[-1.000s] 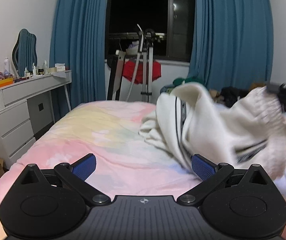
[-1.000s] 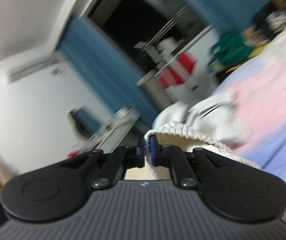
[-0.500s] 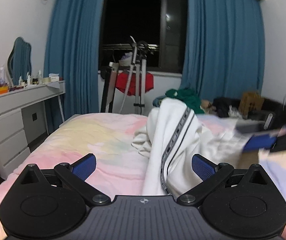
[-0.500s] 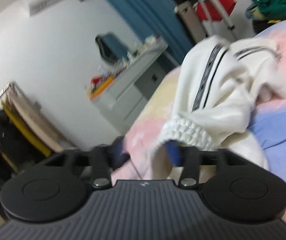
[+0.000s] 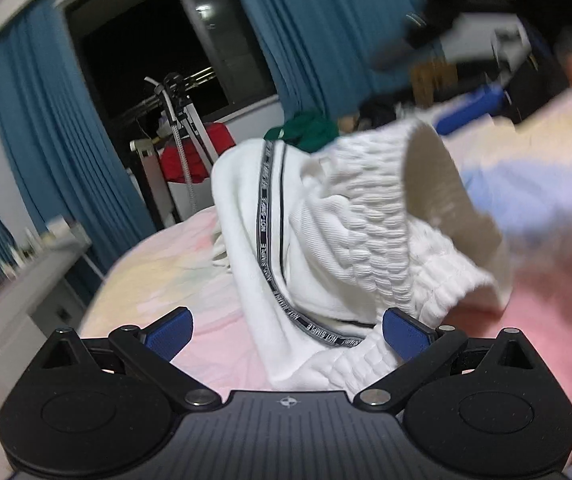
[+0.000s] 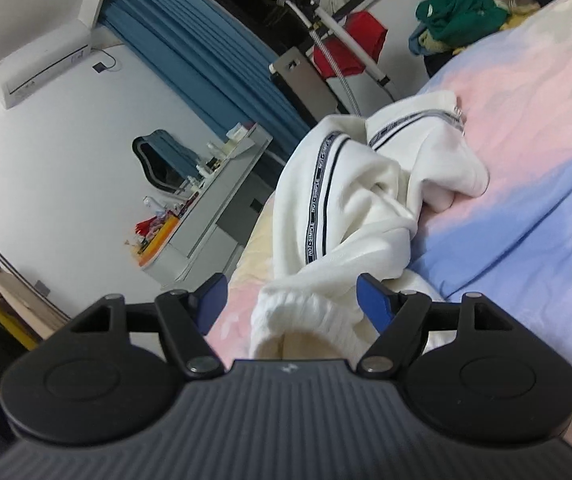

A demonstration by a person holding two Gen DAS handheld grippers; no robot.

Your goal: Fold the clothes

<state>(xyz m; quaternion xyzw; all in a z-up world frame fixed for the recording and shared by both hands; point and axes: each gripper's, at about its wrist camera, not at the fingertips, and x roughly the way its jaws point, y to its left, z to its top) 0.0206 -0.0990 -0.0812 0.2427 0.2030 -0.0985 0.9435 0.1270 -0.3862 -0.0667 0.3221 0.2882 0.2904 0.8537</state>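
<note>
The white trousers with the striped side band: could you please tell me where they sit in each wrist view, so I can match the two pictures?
Left wrist view: the white trousers fill the centre, heaped on the bed, waistband toward the right.
Right wrist view: they run from the centre down to the lower middle, waistband between the open gripper fingers.
Shared landmark: the red cloth by the window.

The right tongs are a blue smear at far right. The left counter is streaked. The white trousers' waistband slips behind the tool body.
</note>
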